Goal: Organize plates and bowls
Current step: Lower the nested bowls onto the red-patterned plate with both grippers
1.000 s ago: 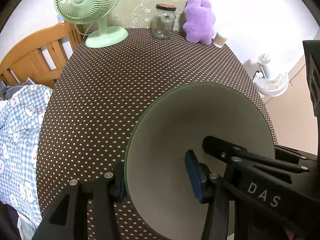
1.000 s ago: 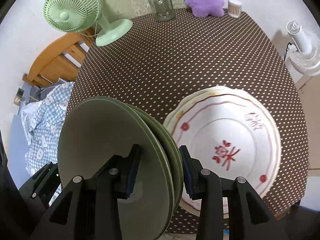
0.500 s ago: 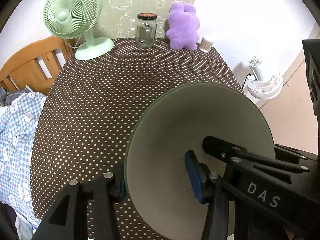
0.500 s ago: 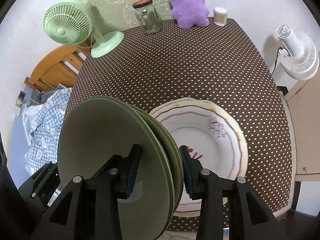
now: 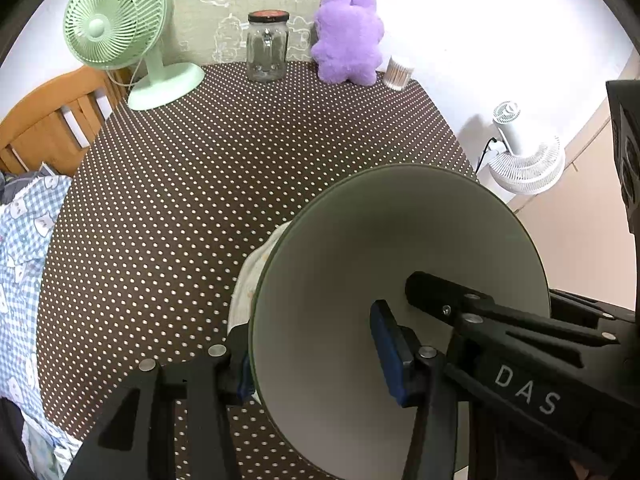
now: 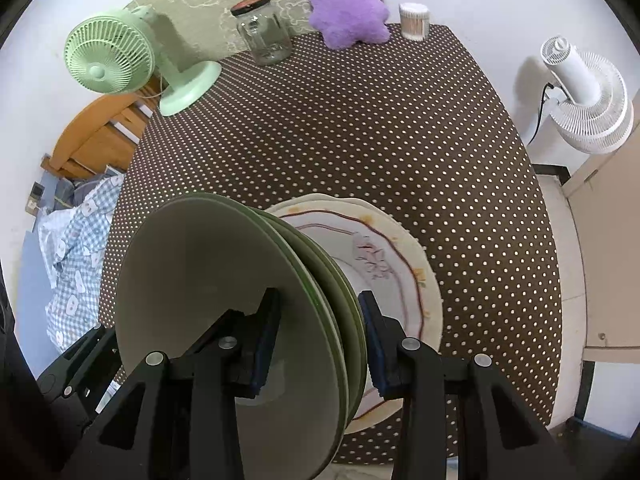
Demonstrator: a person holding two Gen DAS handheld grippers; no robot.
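We cannot see much of what lies under the green plates (image 6: 224,304): the stack, held on edge between both grippers, covers the near part of the table (image 6: 360,128) in both views. In the left wrist view only a pale sliver of the white patterned plates (image 5: 248,276) shows past the green rim; in the right wrist view these white plates (image 6: 384,264) lie flat near the table's near edge, their left part hidden behind the stack. How many green plates there are we cannot count for sure; several rims show.

The left gripper (image 5: 312,356) points steeply down, and its fingers straddle the stack's rim, one pad on the back and the blue pad on the concave face, clenched on the green plates. The right gripper (image 6: 318,336) points steeply down too, its blue pads pressed on either side of the same stack from the opposite edge; its black arm shows at the right of the left wrist view.

Along the far edge stand a green fan (image 5: 116,24), a glass jar (image 5: 267,46), a purple plush toy (image 5: 348,40) and a small tub of cotton swabs (image 5: 397,74) at the far right corner.
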